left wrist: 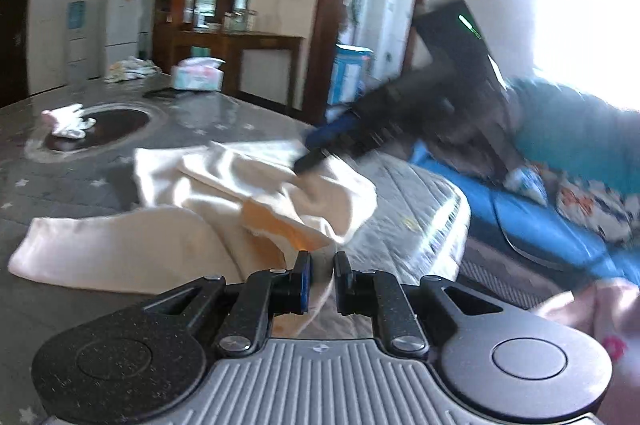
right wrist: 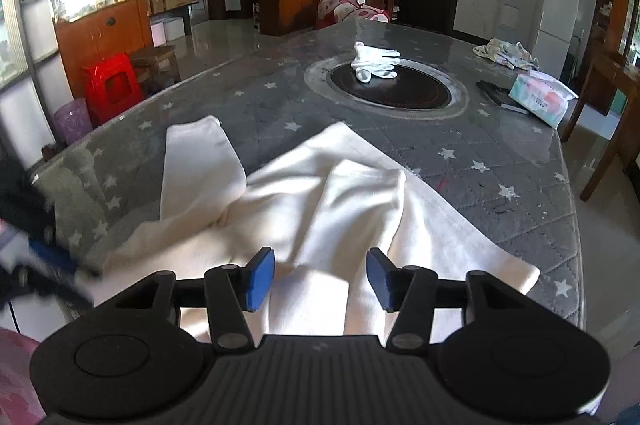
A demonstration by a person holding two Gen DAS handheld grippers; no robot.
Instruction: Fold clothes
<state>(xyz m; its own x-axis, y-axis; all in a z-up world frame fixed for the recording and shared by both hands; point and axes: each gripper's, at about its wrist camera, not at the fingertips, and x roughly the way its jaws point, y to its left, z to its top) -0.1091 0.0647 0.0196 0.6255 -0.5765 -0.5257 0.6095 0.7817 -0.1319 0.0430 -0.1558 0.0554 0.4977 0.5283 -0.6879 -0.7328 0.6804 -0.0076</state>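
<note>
A cream garment [left wrist: 192, 249] lies crumpled on the grey star-patterned table [left wrist: 80, 185], one long sleeve or leg stretched out to the left. My left gripper [left wrist: 322, 273] is shut on a fold of it at the near edge. The right wrist view shows the same garment [right wrist: 320, 193] spread under my right gripper [right wrist: 321, 279]. That gripper is open, its blue pads wide apart just above the cloth. From the left wrist view the right gripper [left wrist: 316, 155] is blurred, its tip at the garment's far edge. At the left edge of the right wrist view, the left gripper [right wrist: 86, 285] is also blurred.
A small white cloth [right wrist: 374, 65] sits on the dark round inset [right wrist: 400, 93] mid-table. Farther back lie a tissue pack [right wrist: 540, 99], a black flat item [right wrist: 500, 93] and a clothes pile [right wrist: 506, 51]. A blue sofa [left wrist: 520, 217] and a teal sleeve [left wrist: 580, 129] are at the right.
</note>
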